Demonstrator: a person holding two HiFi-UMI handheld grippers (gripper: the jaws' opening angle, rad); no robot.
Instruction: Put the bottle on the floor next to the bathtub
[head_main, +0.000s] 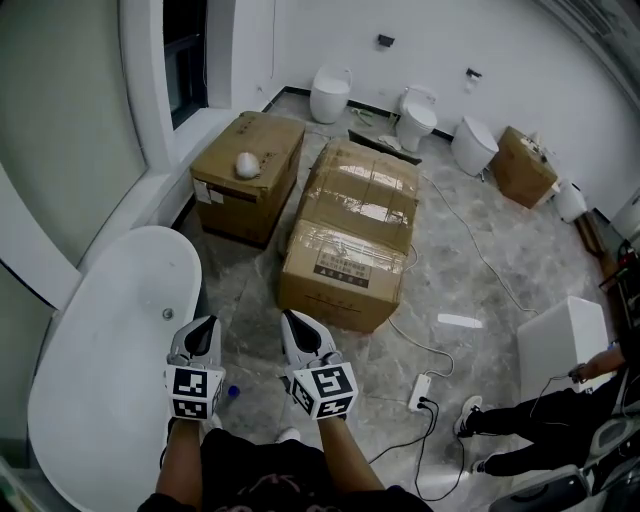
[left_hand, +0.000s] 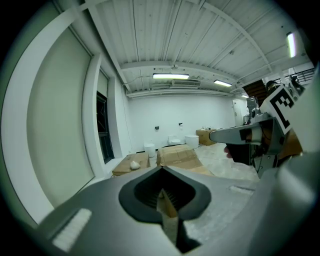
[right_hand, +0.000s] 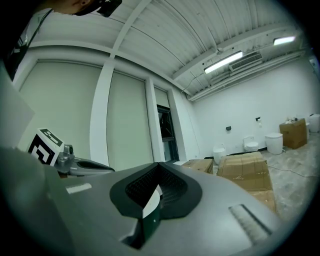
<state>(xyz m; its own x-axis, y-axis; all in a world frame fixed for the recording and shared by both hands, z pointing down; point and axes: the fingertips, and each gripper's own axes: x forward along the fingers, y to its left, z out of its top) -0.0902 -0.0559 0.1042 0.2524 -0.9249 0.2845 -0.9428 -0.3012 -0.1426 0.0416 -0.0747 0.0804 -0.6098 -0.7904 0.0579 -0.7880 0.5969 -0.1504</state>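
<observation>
Both tools are held low and close to the person's body in the head view, pointing out across the room; the left gripper has its jaws pressed together with nothing between them, as its own view shows only the meeting seam of the pads; the right gripper is likewise closed on nothing, its pads meeting edge to edge. The bottle cannot be made out with certainty; a small blue piece lies on the floor just beside the left gripper's marker cube and near the side of the white bathtub, and it may be the bottle's cap, with the rest hidden under the gripper; if so, the bottle seems already to rest where the task wants it. Judged as a small plastic bottle, it should be light, smooth-sided and round, so apt to slip or roll; thin walls would dent under a hard squeeze. The safest hold would be across the body at mid-height, jaws square to the sides, with moderate pressure; the glossy floor may let it slide or tip. The taped cardboard boxes stand well apart from this spot.
</observation>
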